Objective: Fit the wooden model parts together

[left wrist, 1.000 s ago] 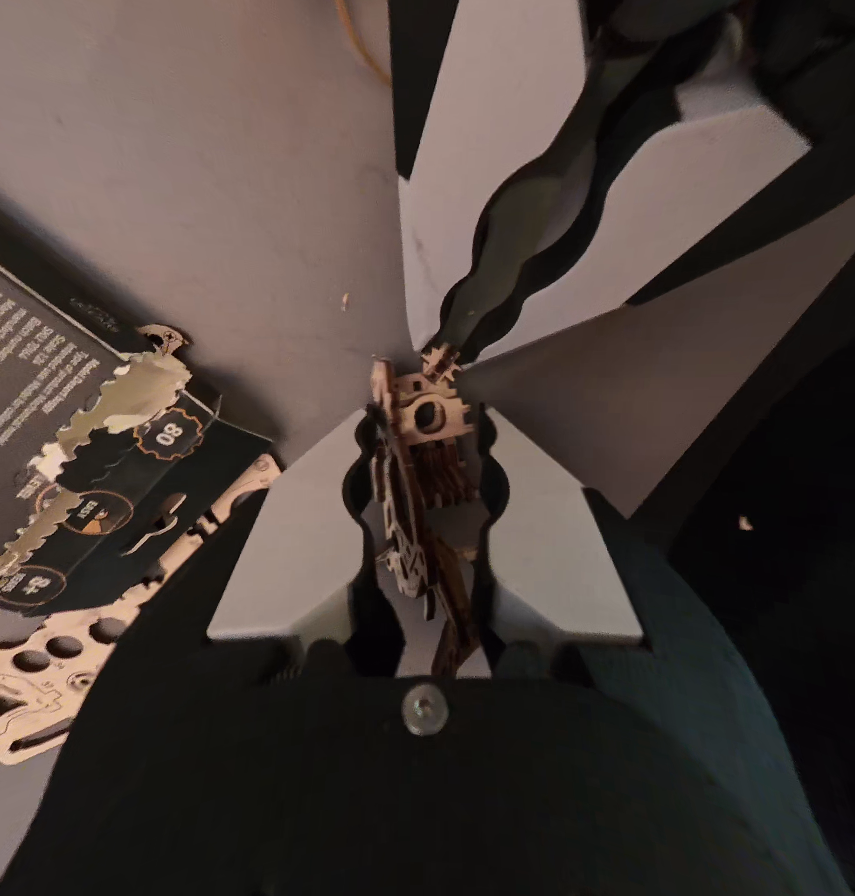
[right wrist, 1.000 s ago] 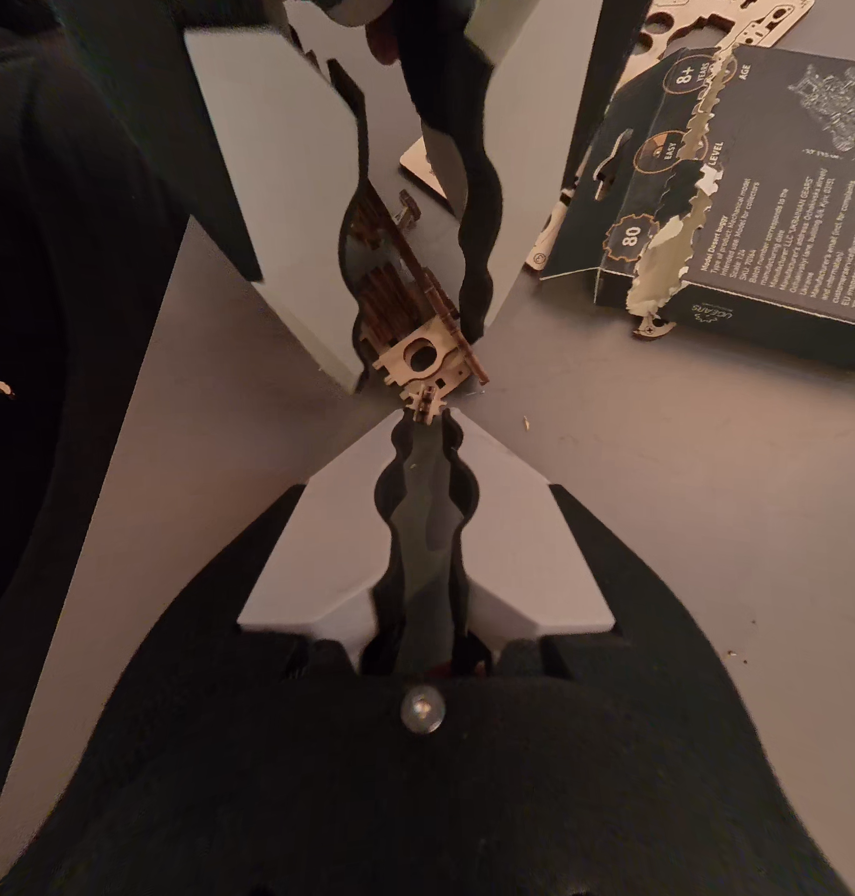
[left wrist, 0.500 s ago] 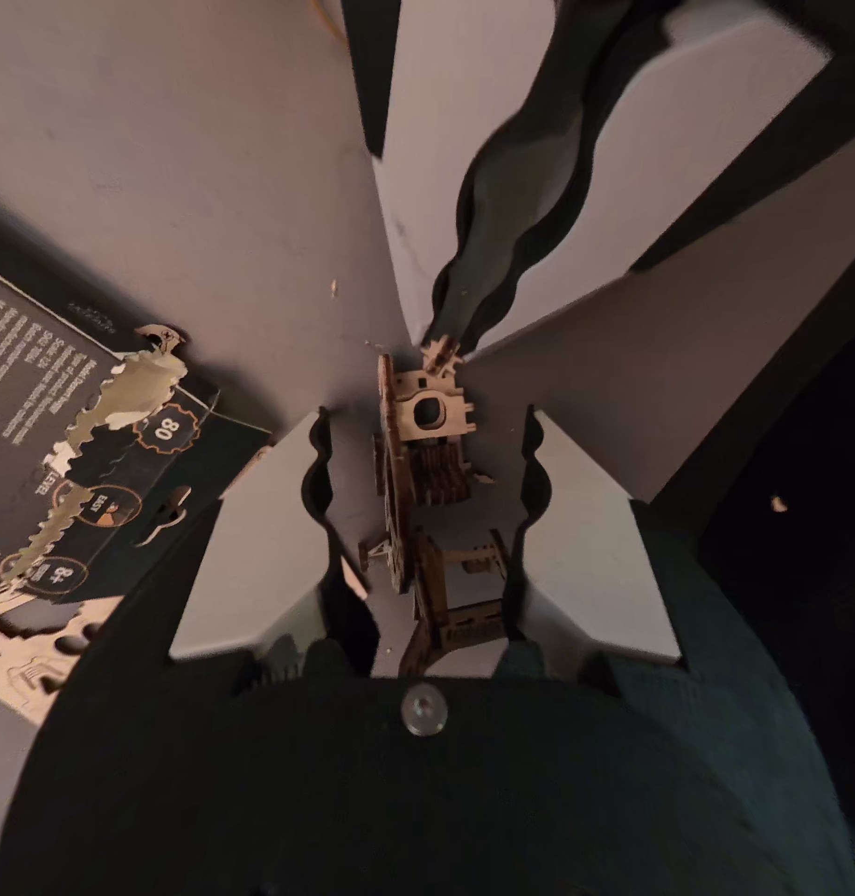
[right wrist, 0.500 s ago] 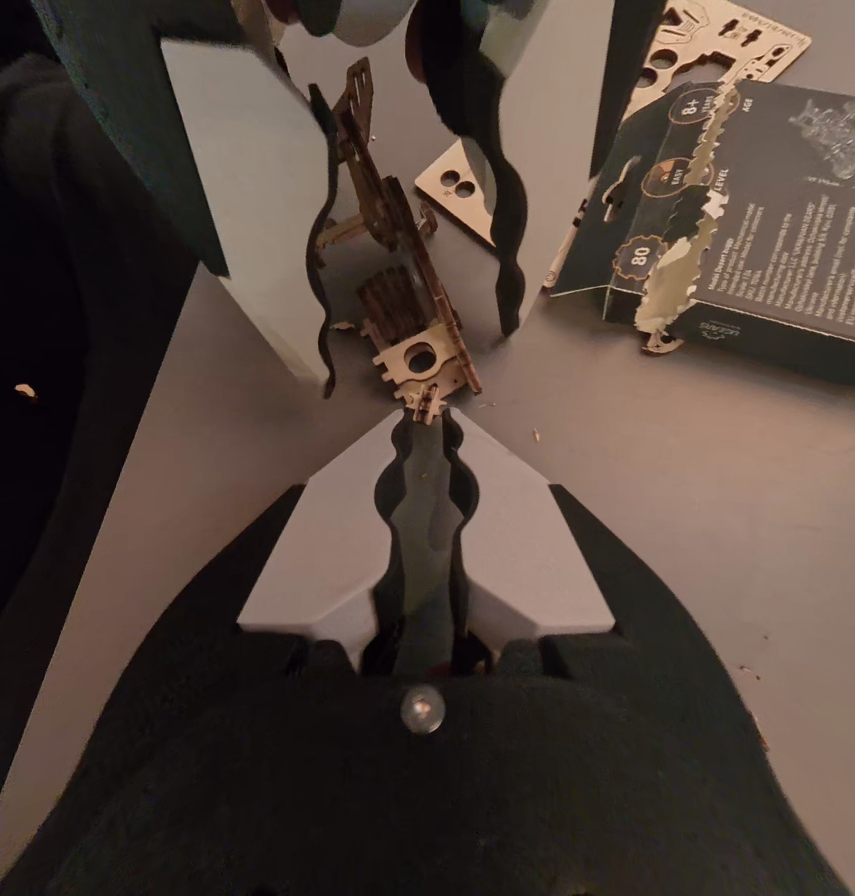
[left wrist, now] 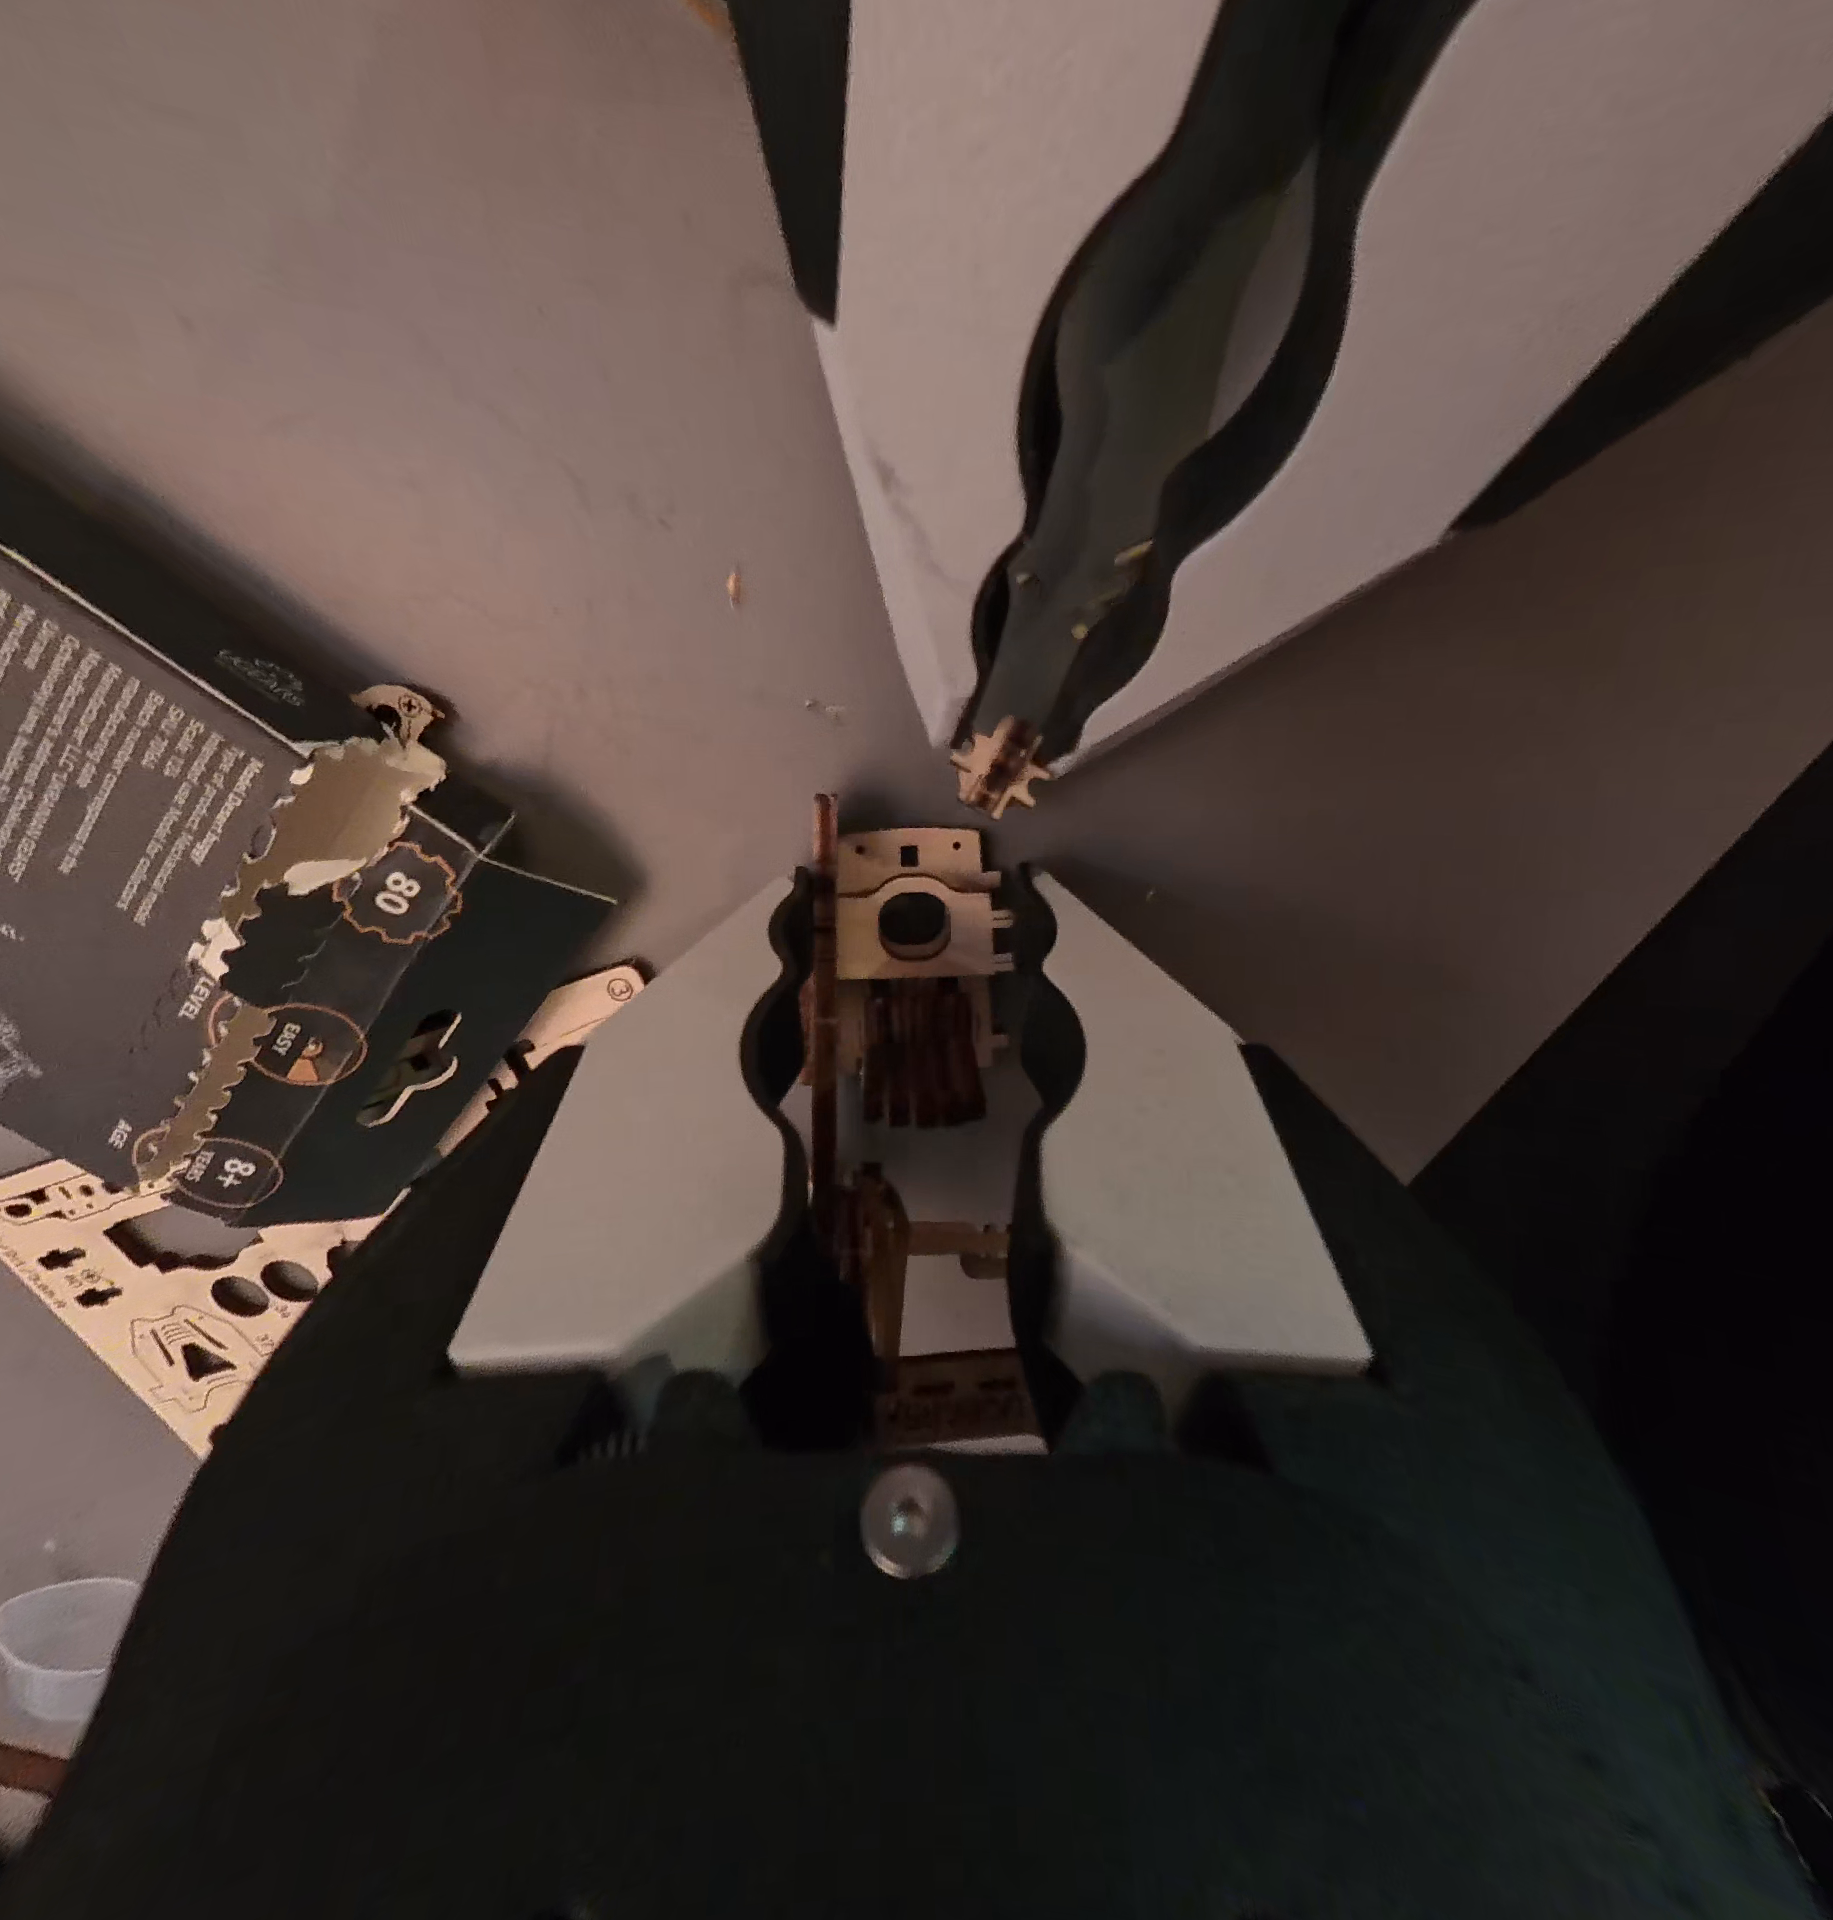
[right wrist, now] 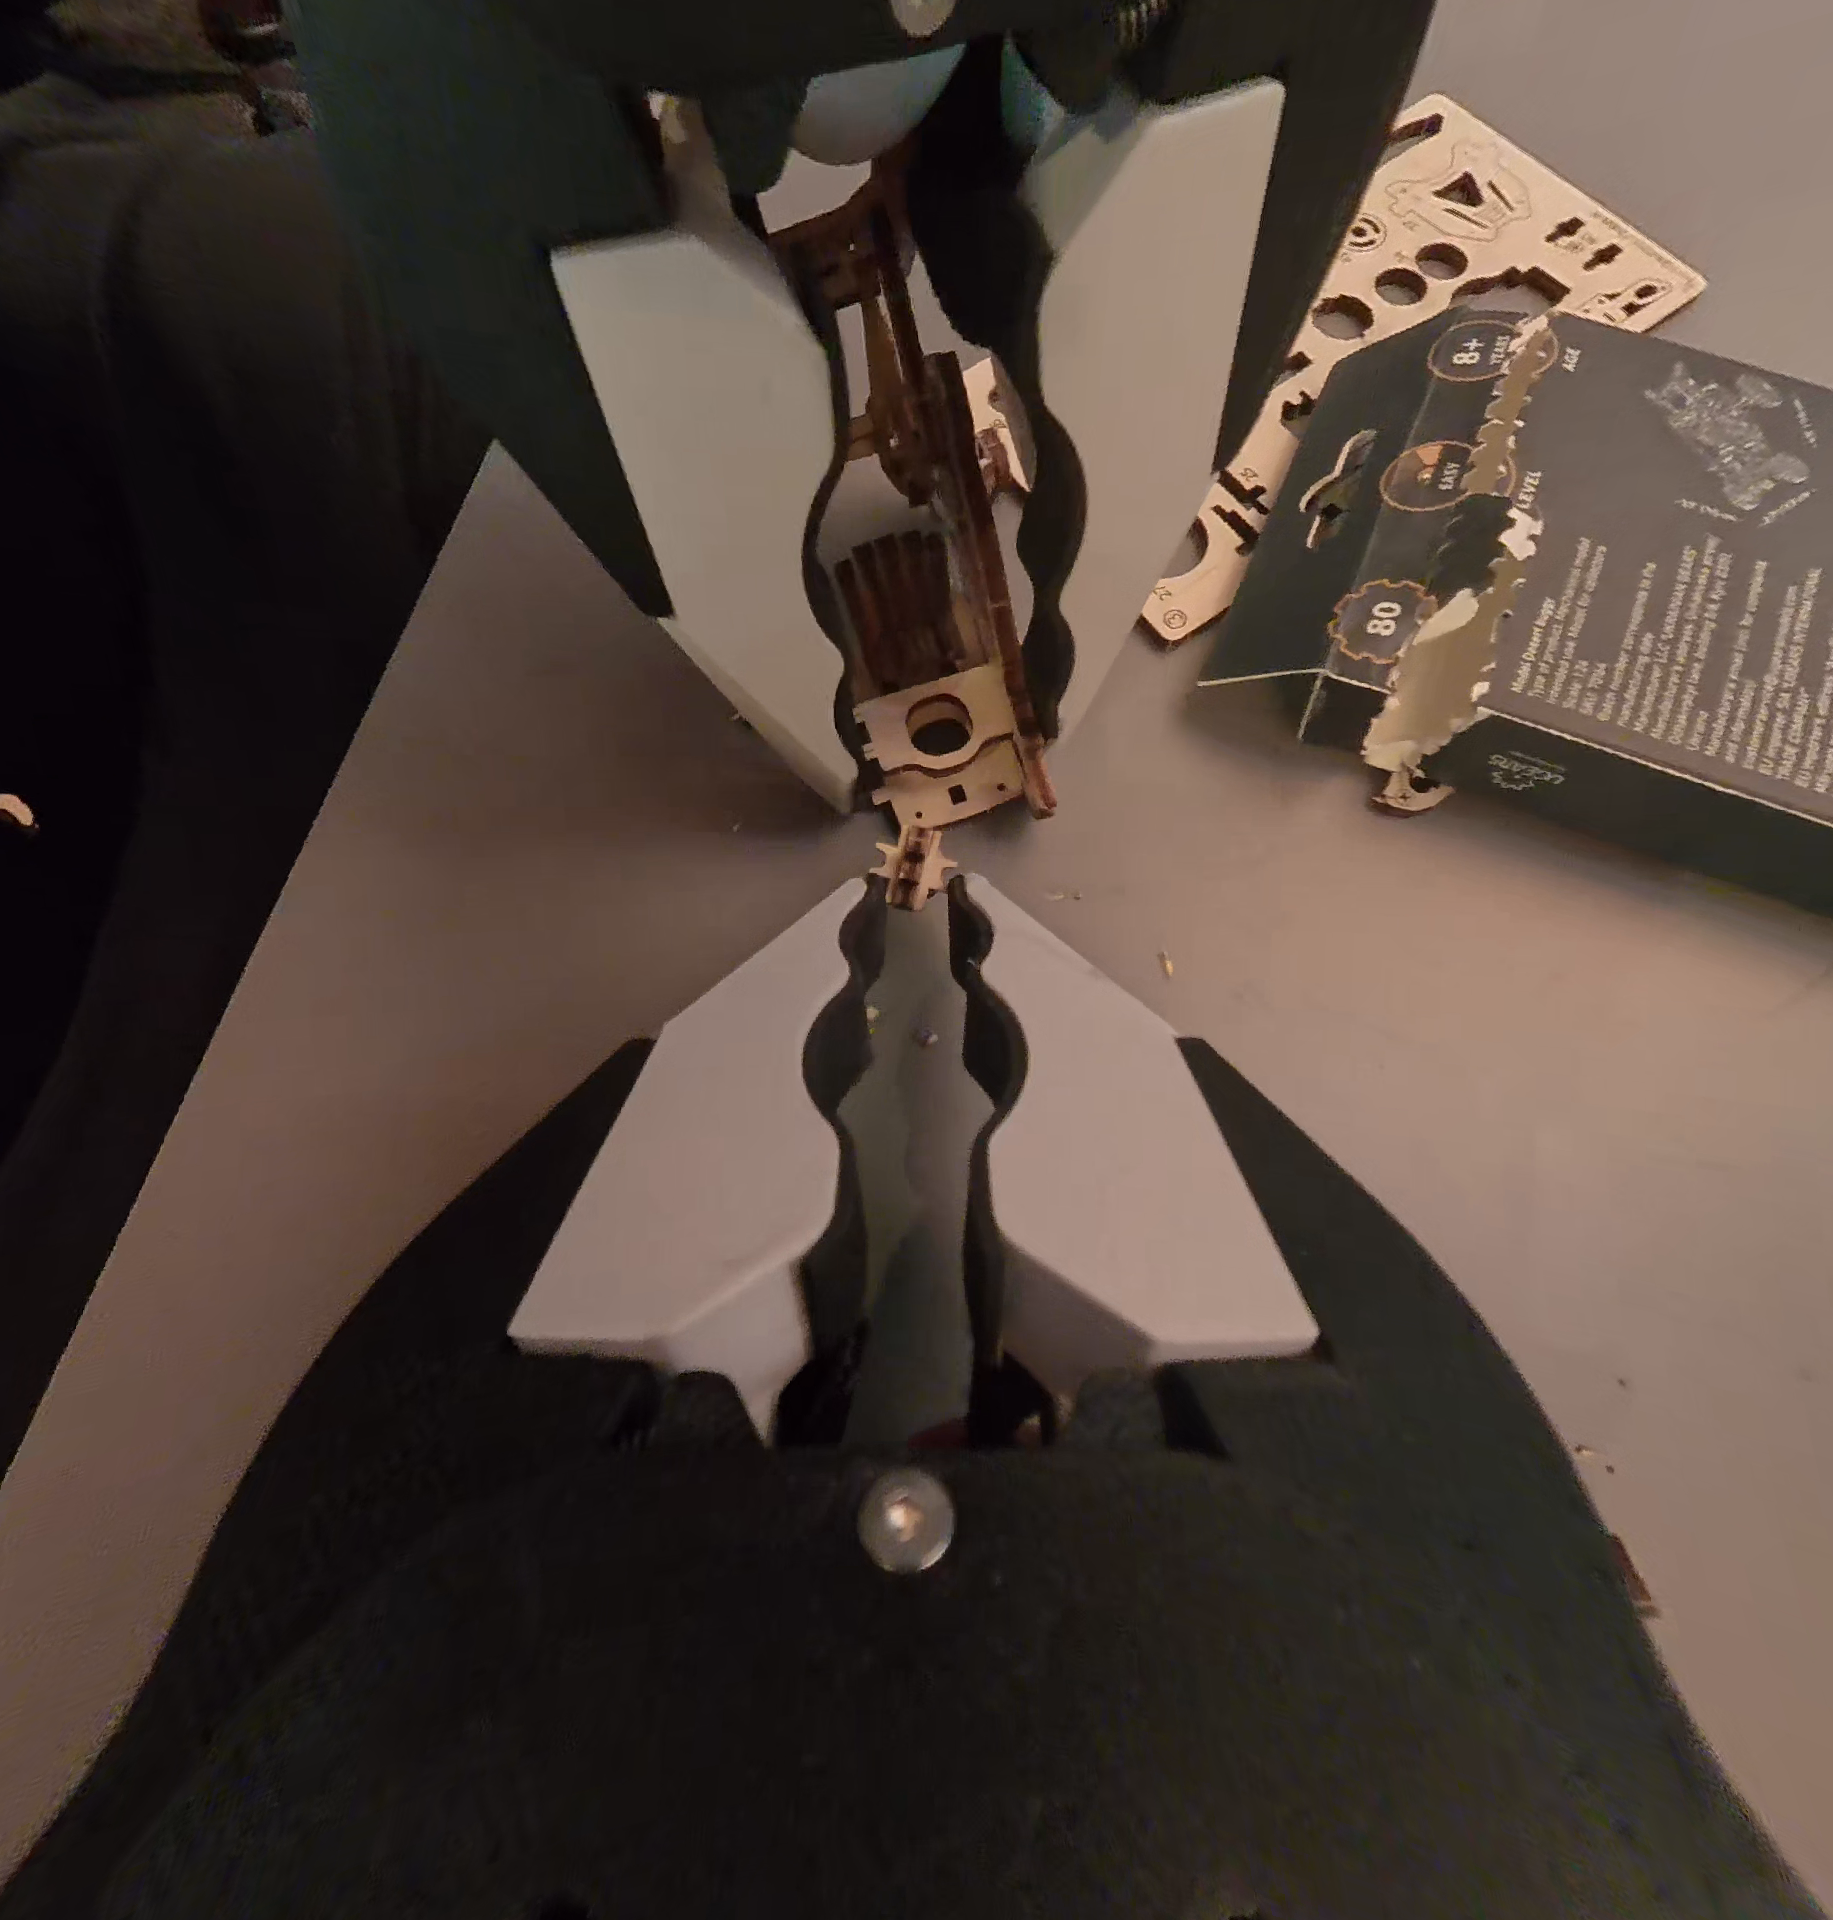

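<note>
Left wrist view. Left gripper (left wrist: 907, 997): jaws clamped on the model (left wrist: 917, 935), a part-built wooden frame with a pale end plate bearing a round hole and a small square slot. Right gripper (left wrist: 1005, 753) enters from above, jaws pinched on a small toothed part (left wrist: 1000, 769), just off the plate's top edge, not touching. Table (left wrist: 476, 364) grey, wood crumbs scattered. To the left: torn dark box (left wrist: 216, 883), punched sheet (left wrist: 164, 1320) partly under it, clear cup (left wrist: 50, 1652) at the lower edge.

Right wrist view. Right gripper (right wrist: 912, 888) shut on the part (right wrist: 912, 862), held by its rear end only. Model (right wrist: 943, 769) directly ahead in the left gripper (right wrist: 938, 665), a narrow gap between. Box (right wrist: 1577, 582) and sheet (right wrist: 1411, 312) lie to the right, well apart; nothing stands between part and model.

Risks, as judged: the part is held by a thin edge and could pivot or slip out if pressed off-axis; a tab missing the slot could snap or splinter; push force could shift the model within the left jaws
</note>
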The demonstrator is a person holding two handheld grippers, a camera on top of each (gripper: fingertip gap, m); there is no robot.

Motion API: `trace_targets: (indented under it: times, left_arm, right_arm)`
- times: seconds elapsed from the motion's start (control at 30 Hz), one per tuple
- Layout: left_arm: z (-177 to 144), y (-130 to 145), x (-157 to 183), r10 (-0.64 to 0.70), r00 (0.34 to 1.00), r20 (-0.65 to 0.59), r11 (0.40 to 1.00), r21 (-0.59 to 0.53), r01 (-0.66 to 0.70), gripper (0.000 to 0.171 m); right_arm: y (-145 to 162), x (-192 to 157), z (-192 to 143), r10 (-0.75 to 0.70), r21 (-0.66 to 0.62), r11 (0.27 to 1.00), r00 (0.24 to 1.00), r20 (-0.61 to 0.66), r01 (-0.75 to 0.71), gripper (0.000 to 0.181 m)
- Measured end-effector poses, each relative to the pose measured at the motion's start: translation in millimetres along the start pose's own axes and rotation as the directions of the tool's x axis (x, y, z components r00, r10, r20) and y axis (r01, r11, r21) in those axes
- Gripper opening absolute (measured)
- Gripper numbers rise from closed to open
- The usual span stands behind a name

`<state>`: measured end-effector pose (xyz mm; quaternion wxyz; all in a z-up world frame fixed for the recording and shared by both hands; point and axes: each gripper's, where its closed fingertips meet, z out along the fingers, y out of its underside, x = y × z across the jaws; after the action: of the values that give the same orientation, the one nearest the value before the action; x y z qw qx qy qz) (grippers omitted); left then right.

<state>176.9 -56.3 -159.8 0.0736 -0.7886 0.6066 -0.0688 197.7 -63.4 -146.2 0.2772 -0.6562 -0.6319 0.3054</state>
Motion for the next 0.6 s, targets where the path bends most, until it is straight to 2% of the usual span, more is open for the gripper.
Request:
trace_targets:
  times: [0.37,0.6]
  left_arm:
    - [-9.1,-6.7,4.7,-0.053,0.984,-0.168,0.996,0.062,0.065,0.035]
    - [-5.8,-5.1,5.2,-0.054,0.979,-0.196,0.997,0.037,0.062,0.035]
  right_arm:
    - [-9.1,2.4,6.9,-0.047,0.019,0.999,0.998,-0.045,0.048,0.008]
    - [-4.5,3.1,11.8,-0.046,-0.028,0.999,0.998,-0.036,0.045,0.008]
